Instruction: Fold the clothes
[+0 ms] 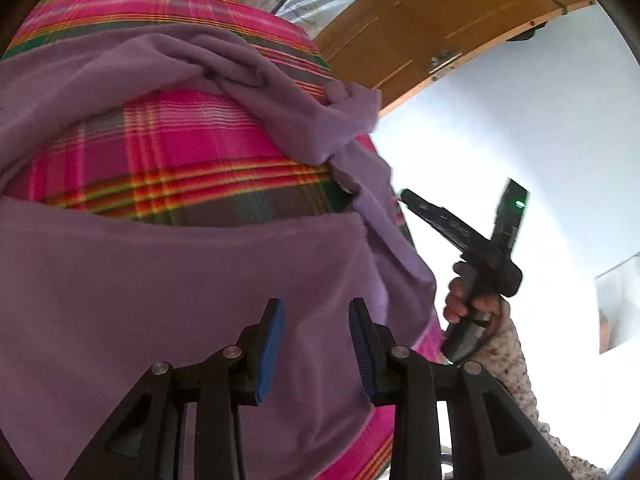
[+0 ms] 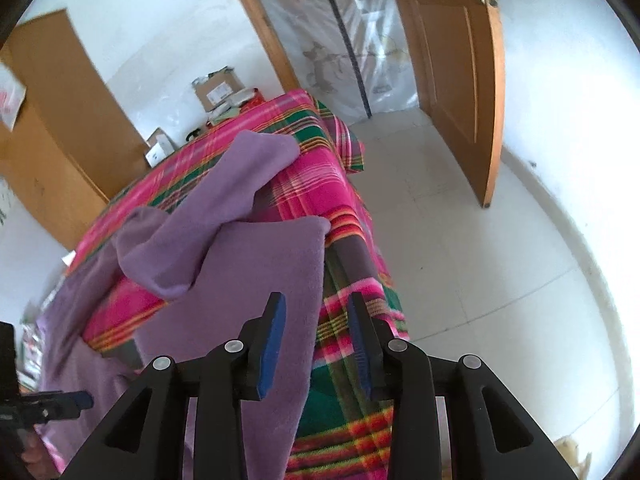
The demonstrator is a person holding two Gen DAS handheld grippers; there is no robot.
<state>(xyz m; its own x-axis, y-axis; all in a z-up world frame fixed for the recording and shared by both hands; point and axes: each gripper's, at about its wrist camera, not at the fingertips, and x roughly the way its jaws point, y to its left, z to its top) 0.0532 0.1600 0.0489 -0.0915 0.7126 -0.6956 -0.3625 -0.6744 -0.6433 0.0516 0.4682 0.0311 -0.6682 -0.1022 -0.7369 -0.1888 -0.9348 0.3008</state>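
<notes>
The soft purple fleece garment [image 2: 224, 264] lies rumpled on the pink plaid-covered worktop [image 2: 320, 184]; both grippers, left gripper [image 1: 316, 344] and right gripper [image 2: 316, 340], are spread, holding nothing. Better to pinch matching corners.

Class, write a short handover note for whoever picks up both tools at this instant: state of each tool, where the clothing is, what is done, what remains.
Left tool: open, holding nothing, over the purple garment.
Right tool: open, holding nothing, at the garment's edge near the table corner.
The garment lies crumpled on the pink plaid cloth covering the table, one sleeve thrown across the top, part hanging over the side.
Done: no neat fold visible.
Left: spread it flat, fold sleeves in, fold the body.
</notes>
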